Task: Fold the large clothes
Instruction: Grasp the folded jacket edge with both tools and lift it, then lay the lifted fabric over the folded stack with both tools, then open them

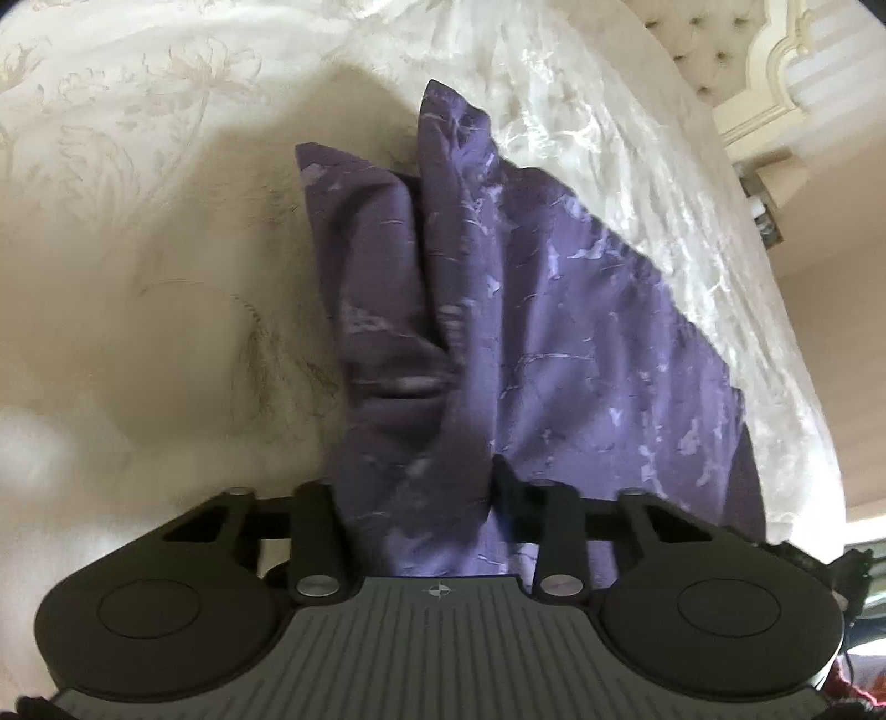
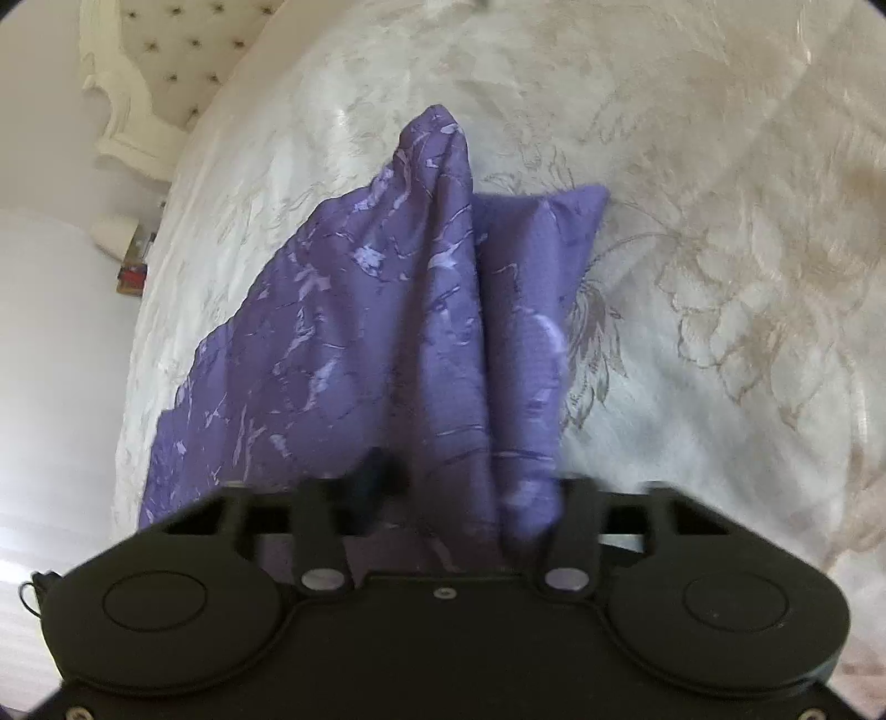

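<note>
A large purple cloth [image 1: 498,310] with a pale marbled print hangs in folds over a white bed. My left gripper [image 1: 412,487] is shut on the purple cloth near its top edge; the fabric bunches between the fingers and drapes away down to the bed. In the right wrist view the same purple cloth [image 2: 398,332] hangs from my right gripper [image 2: 470,487], which is shut on it too. The cloth's far corners rest on the bedspread. The fingertips of both grippers are mostly hidden by the fabric.
A white bedspread [image 1: 138,166] with a faint floral pattern covers the bed and also shows in the right wrist view [image 2: 720,277]. A cream tufted headboard [image 1: 703,50] stands at the bed's end. A small nightstand with items [image 2: 133,266] stands beside the bed.
</note>
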Tool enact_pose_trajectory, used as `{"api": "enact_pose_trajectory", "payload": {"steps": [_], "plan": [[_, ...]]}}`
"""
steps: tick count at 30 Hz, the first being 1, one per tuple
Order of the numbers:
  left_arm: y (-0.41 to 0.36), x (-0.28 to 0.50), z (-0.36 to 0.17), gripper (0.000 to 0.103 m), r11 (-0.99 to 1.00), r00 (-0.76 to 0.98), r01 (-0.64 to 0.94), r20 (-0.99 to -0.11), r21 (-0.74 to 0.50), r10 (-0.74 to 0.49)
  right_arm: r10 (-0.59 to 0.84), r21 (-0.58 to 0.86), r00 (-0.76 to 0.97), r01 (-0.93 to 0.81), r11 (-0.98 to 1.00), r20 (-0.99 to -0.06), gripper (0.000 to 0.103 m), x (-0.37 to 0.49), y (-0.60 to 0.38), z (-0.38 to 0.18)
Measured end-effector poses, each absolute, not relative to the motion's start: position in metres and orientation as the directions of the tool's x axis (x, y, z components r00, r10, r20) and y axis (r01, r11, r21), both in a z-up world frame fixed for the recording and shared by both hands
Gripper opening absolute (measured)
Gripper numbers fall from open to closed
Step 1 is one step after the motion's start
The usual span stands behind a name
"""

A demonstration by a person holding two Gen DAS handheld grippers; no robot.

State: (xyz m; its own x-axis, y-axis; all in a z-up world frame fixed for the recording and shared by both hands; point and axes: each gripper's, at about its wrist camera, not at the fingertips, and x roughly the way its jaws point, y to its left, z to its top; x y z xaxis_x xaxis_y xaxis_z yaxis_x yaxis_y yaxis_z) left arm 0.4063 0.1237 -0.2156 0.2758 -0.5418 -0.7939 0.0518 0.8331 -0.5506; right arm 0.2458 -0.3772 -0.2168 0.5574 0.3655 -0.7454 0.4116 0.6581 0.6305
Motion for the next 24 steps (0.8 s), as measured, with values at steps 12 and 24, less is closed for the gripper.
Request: {"api": "enact_pose_trajectory", "payload": {"steps": [12, 24], "plan": [[0.154, 0.336, -0.181, 0.026, 0.788, 0.231, 0.065, -0.759, -0.612, -0.609, 0.389, 0.628, 0.519, 0.441, 0.641, -0.761, 0.024, 0.185, -0.357, -0.180], [0.199, 0.239, -0.197, 0.050, 0.883, 0.204, 0.111, -0.859, -0.455, -0.469, 0.348, 0.523, 0.402, 0.516, 0.678, -0.847, 0.053, 0.086, -0.319, -0.180]]}}
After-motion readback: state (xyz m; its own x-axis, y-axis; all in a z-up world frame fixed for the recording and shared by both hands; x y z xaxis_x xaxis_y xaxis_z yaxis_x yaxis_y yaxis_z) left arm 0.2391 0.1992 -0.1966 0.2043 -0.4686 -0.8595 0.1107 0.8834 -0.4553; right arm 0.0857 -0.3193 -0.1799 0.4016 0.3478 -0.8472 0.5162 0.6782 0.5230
